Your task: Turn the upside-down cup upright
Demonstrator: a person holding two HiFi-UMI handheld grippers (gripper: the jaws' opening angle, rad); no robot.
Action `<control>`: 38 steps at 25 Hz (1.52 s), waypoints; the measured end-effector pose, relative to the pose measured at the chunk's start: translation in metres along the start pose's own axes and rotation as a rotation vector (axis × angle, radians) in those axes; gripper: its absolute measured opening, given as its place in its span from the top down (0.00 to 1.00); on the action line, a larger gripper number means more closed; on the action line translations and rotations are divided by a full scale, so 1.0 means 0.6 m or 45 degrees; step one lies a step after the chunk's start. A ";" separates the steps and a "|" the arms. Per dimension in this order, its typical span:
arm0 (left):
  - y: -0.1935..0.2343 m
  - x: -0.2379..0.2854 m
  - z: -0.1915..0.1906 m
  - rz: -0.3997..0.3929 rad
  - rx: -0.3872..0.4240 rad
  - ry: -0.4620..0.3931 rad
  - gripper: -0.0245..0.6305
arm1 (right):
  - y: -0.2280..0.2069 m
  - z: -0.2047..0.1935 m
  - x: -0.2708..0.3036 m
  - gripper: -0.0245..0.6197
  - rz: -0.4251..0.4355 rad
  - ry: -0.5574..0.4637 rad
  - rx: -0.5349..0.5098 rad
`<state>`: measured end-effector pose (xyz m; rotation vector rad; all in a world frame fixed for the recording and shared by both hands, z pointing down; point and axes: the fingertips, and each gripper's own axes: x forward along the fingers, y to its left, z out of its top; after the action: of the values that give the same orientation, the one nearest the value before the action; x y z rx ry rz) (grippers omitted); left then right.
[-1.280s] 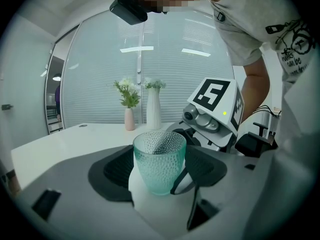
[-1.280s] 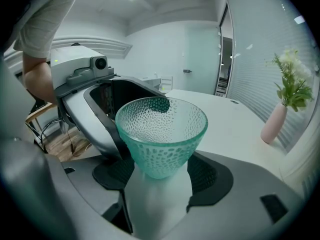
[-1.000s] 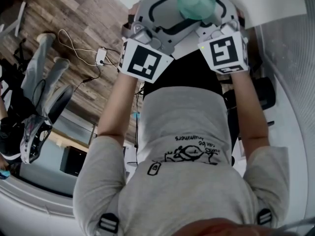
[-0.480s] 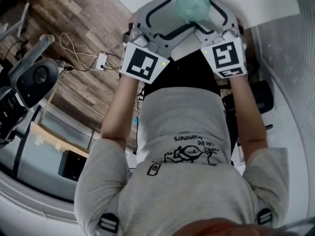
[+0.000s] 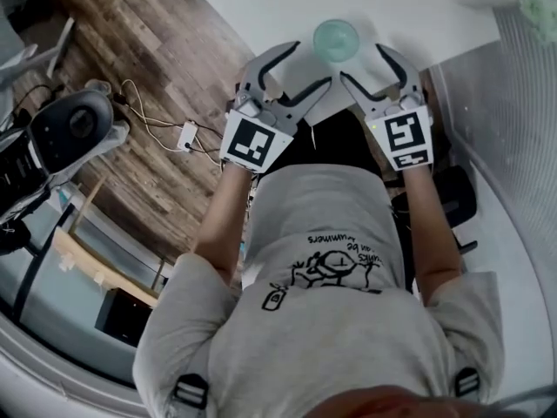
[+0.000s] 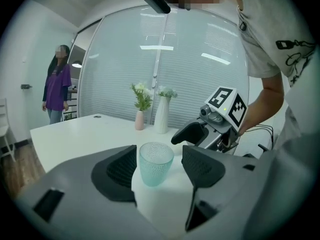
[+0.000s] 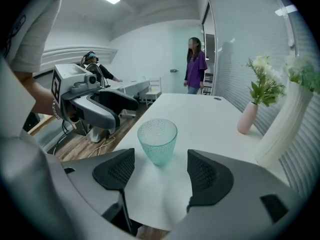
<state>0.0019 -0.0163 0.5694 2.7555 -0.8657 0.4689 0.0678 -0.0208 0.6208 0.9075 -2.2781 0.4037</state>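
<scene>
A pale green, dimpled cup (image 5: pixel 336 39) stands upright, mouth up, on the white table (image 5: pixel 418 7). My left gripper (image 5: pixel 309 64) and right gripper (image 5: pixel 362 62) flank it from the near side, their tips just short of it. The left jaws are closing a little, with nothing pressed between them. In the left gripper view the cup (image 6: pixel 155 163) stands beyond the black pads (image 6: pixel 121 167), apart from both. In the right gripper view the cup (image 7: pixel 157 141) likewise stands free ahead of the wide-apart pads (image 7: pixel 206 175).
A pink vase (image 7: pixel 247 117) and a tall white vase (image 7: pixel 283 134) with flowers stand on the table's far side by the blinds. A person in purple (image 6: pixel 57 86) stands beyond the table. Cables (image 5: pixel 165 111) lie on the wooden floor at the left.
Both grippers have drawn back from the cup, which earlier sat between their fingers. The cup now stands alone on the table ahead of their tips.
</scene>
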 end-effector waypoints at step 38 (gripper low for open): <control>-0.003 -0.116 0.387 0.087 -0.203 -0.349 0.96 | 0.029 0.434 -0.275 0.89 0.124 -0.649 0.107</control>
<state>0.0034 -0.0471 0.3290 2.6866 -1.0127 0.0280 0.0292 -0.0535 0.3159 1.0353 -2.7947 0.3395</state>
